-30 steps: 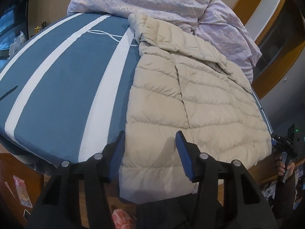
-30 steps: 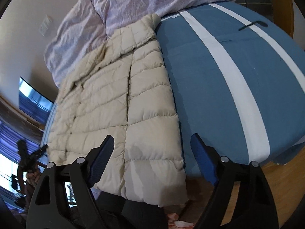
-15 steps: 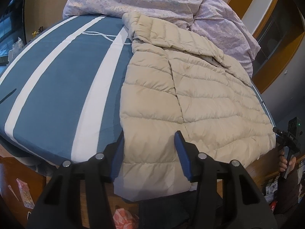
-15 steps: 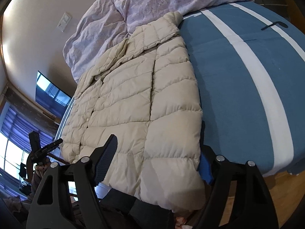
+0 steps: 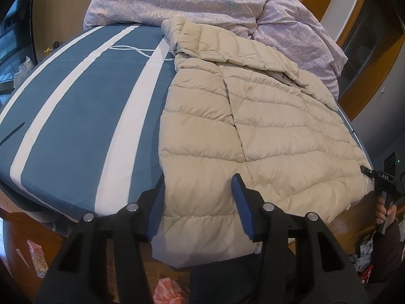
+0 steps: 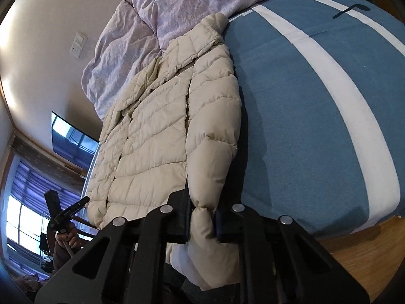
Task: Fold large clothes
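Beige quilted puffer jacket (image 5: 253, 131) lies flat on a bed (image 5: 76, 116) with a blue sheet and white stripes, collar toward a heap of lilac bedding (image 5: 207, 2) at the far end, hem hanging over the near edge.

Left tongs (image 5: 198, 202): jaws apart, straddling one lower corner of the jacket where it overhangs the bed; blue pads sit either side of the fabric, not visibly pressing it.

Right tongs (image 6: 202, 217): jaws have just been closing and now pinch a bunched fold of the jacket's other lower edge, fabric puckered between the pads.

Each wrist view catches the other gripper at the jacket's far corner, a hand (image 5: 386, 211) wrapped round its handle.

Wood floor (image 6: 359, 253) beyond the bed; a wall switch plate (image 6: 78, 44) above the bedding.
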### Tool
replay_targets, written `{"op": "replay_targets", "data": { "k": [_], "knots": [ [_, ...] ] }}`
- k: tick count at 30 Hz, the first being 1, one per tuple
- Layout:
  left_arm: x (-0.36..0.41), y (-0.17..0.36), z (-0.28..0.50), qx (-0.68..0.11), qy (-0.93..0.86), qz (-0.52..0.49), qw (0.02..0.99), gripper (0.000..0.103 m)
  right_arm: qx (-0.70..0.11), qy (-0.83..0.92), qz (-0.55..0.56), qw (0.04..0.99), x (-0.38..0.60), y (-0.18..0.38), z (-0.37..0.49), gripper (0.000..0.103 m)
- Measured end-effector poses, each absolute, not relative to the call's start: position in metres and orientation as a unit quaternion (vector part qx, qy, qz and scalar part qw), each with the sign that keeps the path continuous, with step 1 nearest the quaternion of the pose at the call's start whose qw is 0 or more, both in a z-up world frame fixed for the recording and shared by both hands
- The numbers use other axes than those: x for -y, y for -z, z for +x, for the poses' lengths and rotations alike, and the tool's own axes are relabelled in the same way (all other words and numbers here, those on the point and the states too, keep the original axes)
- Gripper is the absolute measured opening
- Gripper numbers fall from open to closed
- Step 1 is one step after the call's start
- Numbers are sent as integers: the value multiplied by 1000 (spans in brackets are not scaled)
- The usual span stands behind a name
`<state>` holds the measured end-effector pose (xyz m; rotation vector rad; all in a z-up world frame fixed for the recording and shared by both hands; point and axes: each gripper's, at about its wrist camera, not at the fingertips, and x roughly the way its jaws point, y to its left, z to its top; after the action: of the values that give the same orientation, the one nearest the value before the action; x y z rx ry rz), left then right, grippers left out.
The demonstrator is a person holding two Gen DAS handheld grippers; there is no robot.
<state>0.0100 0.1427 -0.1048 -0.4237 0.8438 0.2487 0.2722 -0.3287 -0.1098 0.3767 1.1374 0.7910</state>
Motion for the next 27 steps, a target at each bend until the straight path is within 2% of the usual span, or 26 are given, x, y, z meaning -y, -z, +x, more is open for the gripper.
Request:
{"op": "replay_targets", "data": {
  "k": [5,7,11,15,27],
  "knots": [
    [-142,105,10,-404,-120,-207,883,49,-522,-359,171,754,327,110,273,14],
    [-141,105,9,-403,-121,-208,883,43,-522,-358,171,755,326,110,272,14],
    [-141,106,9,-404,-112,-216,882,22,-523,-357,170,755,326,109,272,14],
    [-138,106,9,-402,-108,-216,883,13,-523,-354,168,757,325,109,272,14],
    [-146,61,9,-353,-102,-206,907,7,-476,-365,180,779,325,73,279,12]
  ]
}}
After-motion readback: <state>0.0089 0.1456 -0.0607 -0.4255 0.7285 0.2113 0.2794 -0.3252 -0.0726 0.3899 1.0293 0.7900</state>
